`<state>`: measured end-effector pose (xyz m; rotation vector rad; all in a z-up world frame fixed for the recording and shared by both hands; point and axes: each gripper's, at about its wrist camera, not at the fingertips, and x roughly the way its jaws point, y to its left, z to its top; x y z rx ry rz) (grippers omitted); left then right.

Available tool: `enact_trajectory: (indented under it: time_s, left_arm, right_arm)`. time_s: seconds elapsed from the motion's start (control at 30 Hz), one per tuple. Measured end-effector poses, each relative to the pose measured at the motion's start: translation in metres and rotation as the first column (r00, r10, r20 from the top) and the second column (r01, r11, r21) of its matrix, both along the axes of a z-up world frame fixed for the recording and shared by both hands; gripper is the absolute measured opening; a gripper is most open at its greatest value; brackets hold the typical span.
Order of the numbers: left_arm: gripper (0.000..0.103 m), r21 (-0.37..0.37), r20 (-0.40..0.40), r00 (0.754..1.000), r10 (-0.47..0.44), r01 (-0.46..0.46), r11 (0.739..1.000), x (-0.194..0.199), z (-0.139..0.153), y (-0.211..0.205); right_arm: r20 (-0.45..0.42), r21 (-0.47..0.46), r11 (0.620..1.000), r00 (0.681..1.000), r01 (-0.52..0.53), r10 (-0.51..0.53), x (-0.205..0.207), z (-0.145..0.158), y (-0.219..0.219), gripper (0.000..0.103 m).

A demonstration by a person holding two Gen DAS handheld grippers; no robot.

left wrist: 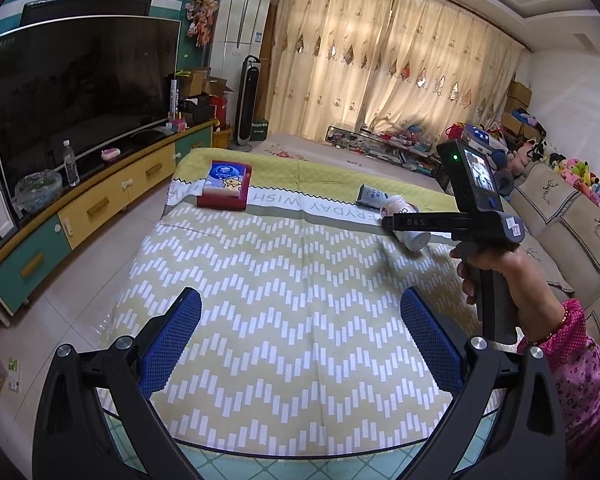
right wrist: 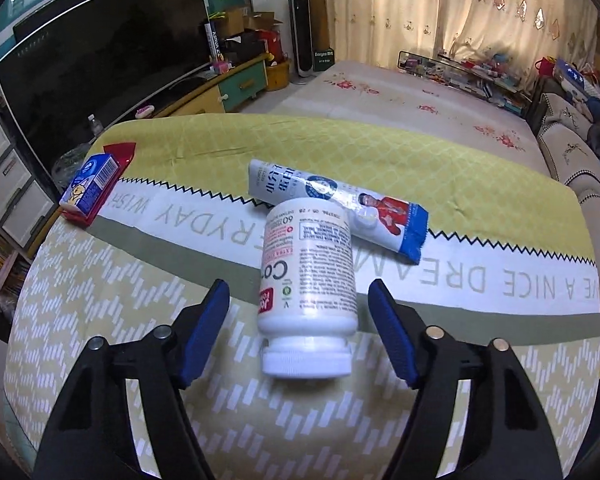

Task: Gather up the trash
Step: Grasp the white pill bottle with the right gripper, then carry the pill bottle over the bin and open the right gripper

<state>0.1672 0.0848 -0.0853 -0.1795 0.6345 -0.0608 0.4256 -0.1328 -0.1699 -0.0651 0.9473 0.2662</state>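
Note:
A white pill bottle lies on its side on the patterned tablecloth, cap toward me. Its far end rests on a long white and blue snack wrapper. My right gripper is open, its blue pads either side of the bottle's lower half, not touching it. A small blue carton lies on a red box at the far left. In the left wrist view my left gripper is open and empty above the cloth; the right gripper shows over the bottle at the right.
A TV on a yellow and green cabinet stands left of the table. A sofa with plush toys runs along the right. A low glass table with clutter stands by the curtains beyond.

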Motion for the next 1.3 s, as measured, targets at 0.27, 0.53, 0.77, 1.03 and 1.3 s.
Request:
enact_trajectory:
  time_s: [0.27, 0.53, 0.77, 1.03, 1.3]
  left_arm:
    - [0.098, 0.007, -0.001, 1.0, -0.013, 0.013, 1.0, 0.002, -0.001, -0.009]
    - [0.098, 0.012, 0.004, 1.0, -0.03, 0.03, 0.999, -0.001, 0.001, -0.018]
    - [0.098, 0.013, 0.008, 0.998, -0.065, 0.065, 0.998, -0.002, 0.005, -0.035]
    - [0.098, -0.01, 0.007, 0.992, -0.124, 0.124, 0.992, 0.005, 0.007, -0.068]
    - [0.098, 0.011, -0.018, 0.979, -0.203, 0.204, 0.979, 0.015, 0.007, -0.115]
  right_arm:
    - [-0.004, -0.004, 1.0, 1.0, 0.007, -0.007, 0.003, -0.001, 0.004, 0.045]
    - [0.073, 0.054, 0.999, 0.997, -0.003, -0.001, -0.044, 0.032, -0.016, 0.045]
    - [0.127, 0.079, 0.996, 0.99, 0.046, -0.056, -0.098, 0.053, -0.071, 0.045]
    - [0.152, 0.104, 0.978, 0.969, 0.18, -0.194, -0.155, 0.056, -0.158, 0.045]
    - [0.142, 0.118, 0.922, 0.913, 0.369, -0.383, -0.19, 0.046, -0.263, 0.045]
